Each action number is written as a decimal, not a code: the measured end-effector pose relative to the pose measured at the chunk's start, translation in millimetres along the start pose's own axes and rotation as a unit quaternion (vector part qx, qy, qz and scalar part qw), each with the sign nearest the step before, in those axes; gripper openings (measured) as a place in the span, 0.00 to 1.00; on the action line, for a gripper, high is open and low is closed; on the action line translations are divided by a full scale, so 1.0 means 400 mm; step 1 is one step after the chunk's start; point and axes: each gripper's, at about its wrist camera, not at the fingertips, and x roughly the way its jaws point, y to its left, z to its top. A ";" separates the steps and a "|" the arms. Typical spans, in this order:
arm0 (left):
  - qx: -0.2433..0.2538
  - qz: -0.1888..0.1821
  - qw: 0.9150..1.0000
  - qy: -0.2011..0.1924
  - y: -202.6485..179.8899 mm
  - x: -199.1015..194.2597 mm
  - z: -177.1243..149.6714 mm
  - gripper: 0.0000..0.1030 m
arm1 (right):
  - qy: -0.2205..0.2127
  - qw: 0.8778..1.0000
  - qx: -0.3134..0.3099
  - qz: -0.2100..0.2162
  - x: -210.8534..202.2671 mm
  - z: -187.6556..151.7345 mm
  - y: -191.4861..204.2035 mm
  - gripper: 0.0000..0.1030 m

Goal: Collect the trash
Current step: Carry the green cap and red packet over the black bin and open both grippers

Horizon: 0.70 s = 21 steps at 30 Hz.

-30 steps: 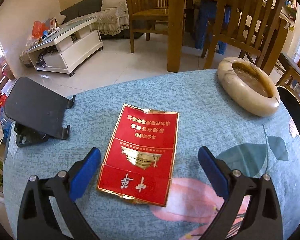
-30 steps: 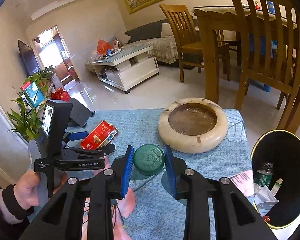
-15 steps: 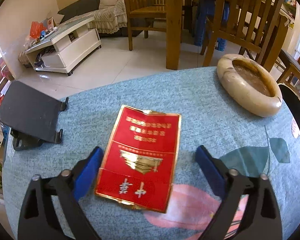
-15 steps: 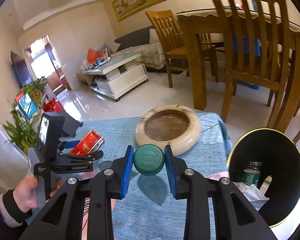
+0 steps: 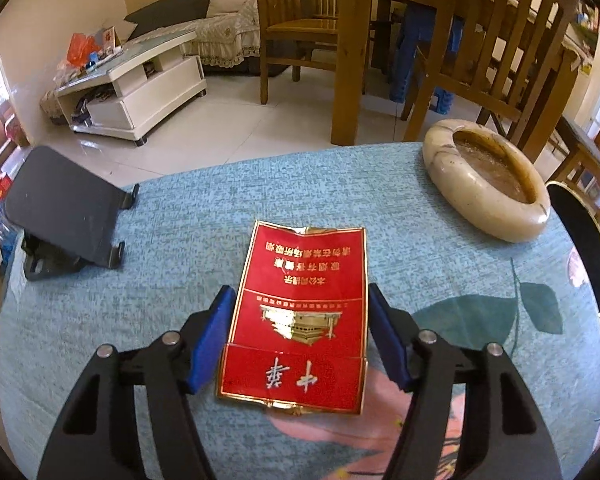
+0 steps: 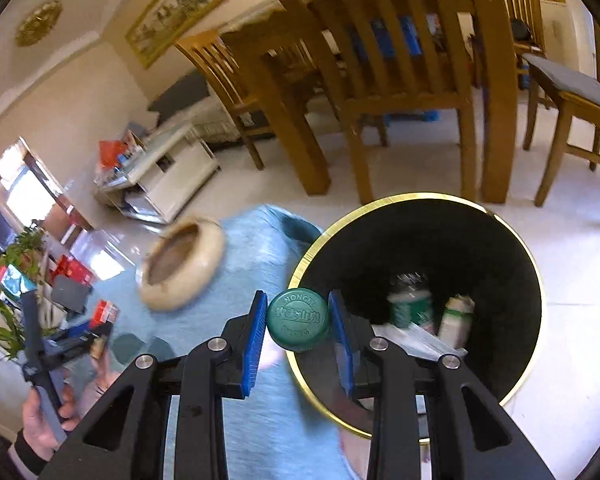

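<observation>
A flattened red cigarette pack (image 5: 300, 312) with gold print lies on the blue tablecloth (image 5: 172, 272). My left gripper (image 5: 300, 292) straddles it and its jaws are closing, with a blue pad close beside each long edge of the pack and no firm press showing. My right gripper (image 6: 298, 298) is shut on a green bottle cap (image 6: 298, 318). It holds the cap in the air over the near rim of a black trash bin (image 6: 420, 199) with a gold edge. The bin also shows at the right edge of the left wrist view (image 5: 584, 248).
A beige stone ashtray (image 5: 484, 184) sits at the table's far right and a black tablet stand (image 5: 60, 216) at the far left. Two bottles (image 6: 410, 308) and paper lie in the bin. Wooden chairs (image 6: 400, 92) stand behind it. A person's hand (image 6: 44, 420) holds the left gripper.
The left jaws have narrowed from wide open to flank the red pack closely. The right gripper has swung right with the green cap, from over the table to over the bin's rim.
</observation>
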 end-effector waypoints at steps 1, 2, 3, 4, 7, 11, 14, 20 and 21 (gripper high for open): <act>-0.004 -0.004 1.000 0.001 0.003 -0.001 -0.002 0.64 | 0.012 1.000 0.003 -0.001 0.013 -0.003 -0.014 0.31; -0.009 -0.011 1.000 0.004 0.007 -0.004 -0.003 0.64 | 0.029 1.000 0.008 -0.003 0.035 -0.004 -0.031 0.31; -0.012 -0.016 1.000 0.005 0.011 -0.006 -0.004 0.64 | 0.042 0.999 0.010 -0.007 0.051 -0.002 -0.043 0.31; -0.014 -0.018 1.000 0.006 0.014 -0.007 -0.007 0.64 | 0.051 0.999 0.007 -0.010 0.061 -0.004 -0.055 0.31; -0.018 -0.021 1.000 0.001 0.024 -0.010 -0.015 0.63 | 0.077 0.997 -0.012 -0.028 0.081 -0.006 -0.079 0.31; -0.029 -0.023 0.999 -0.005 0.022 -0.014 -0.020 0.63 | 0.086 0.996 0.013 0.006 0.085 -0.015 -0.128 0.31; -0.024 -0.016 1.000 -0.011 0.013 -0.016 -0.029 0.63 | 0.074 0.997 0.001 0.011 0.065 0.000 -0.132 0.31; -0.018 0.001 1.000 -0.011 -0.008 -0.010 -0.022 0.63 | 0.075 0.997 -0.014 0.027 0.066 0.020 -0.152 0.31; -0.018 0.005 1.000 -0.011 -0.011 -0.009 -0.021 0.63 | 0.077 0.997 -0.012 0.028 0.075 0.021 -0.155 0.31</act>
